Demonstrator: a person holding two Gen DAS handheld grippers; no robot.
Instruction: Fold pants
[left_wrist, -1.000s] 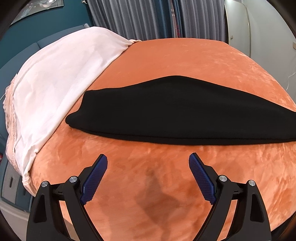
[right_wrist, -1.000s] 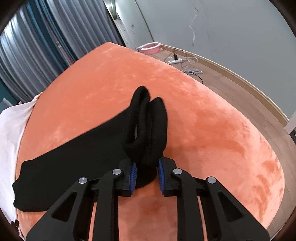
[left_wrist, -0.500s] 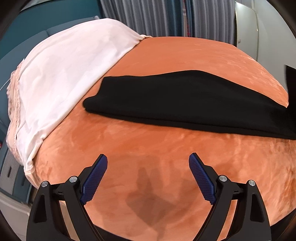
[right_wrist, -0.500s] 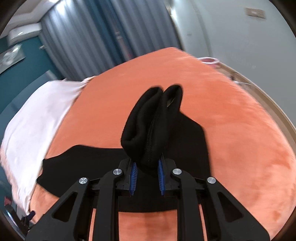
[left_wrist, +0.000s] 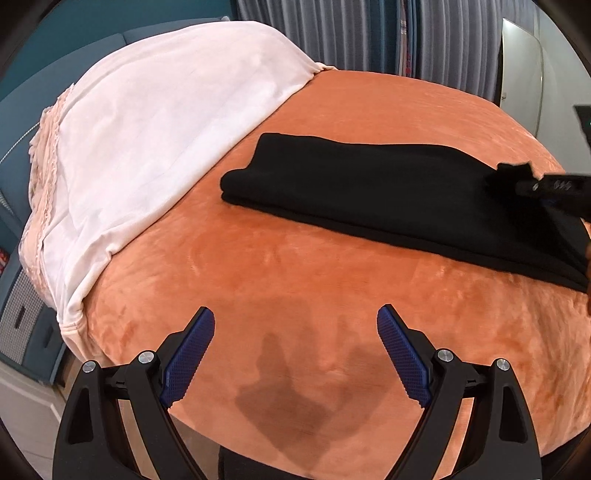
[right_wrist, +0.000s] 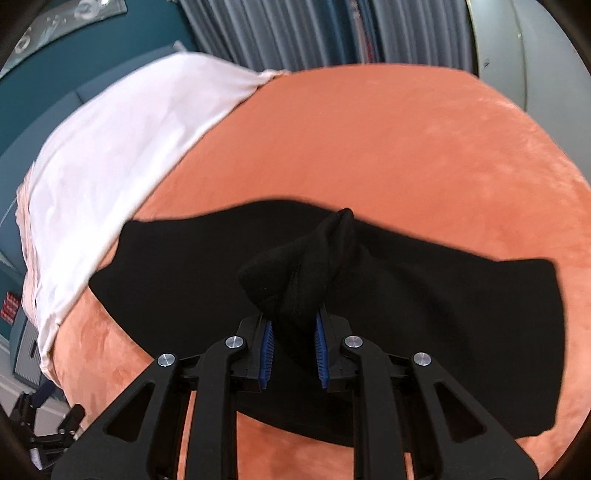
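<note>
Black pants (left_wrist: 369, 184) lie on the orange blanket (left_wrist: 295, 280), folded lengthwise into a long strip. My right gripper (right_wrist: 293, 354) is shut on a bunched end of the pants (right_wrist: 306, 266) and holds it above the rest of the strip (right_wrist: 177, 273). It also shows in the left wrist view (left_wrist: 546, 188), over the strip's right part. My left gripper (left_wrist: 295, 354) is open and empty, hovering over bare blanket in front of the pants.
A white-pink sheet (left_wrist: 147, 129) covers the bed's left side, close to the pants' left end. Grey curtains (left_wrist: 369, 33) hang behind the bed. The bed's front edge (left_wrist: 258, 435) lies just under my left gripper.
My right gripper has carried the gripped end of the pants leftward over the strip, doubling it back. My left gripper has drawn back and shifted left, staying open.
</note>
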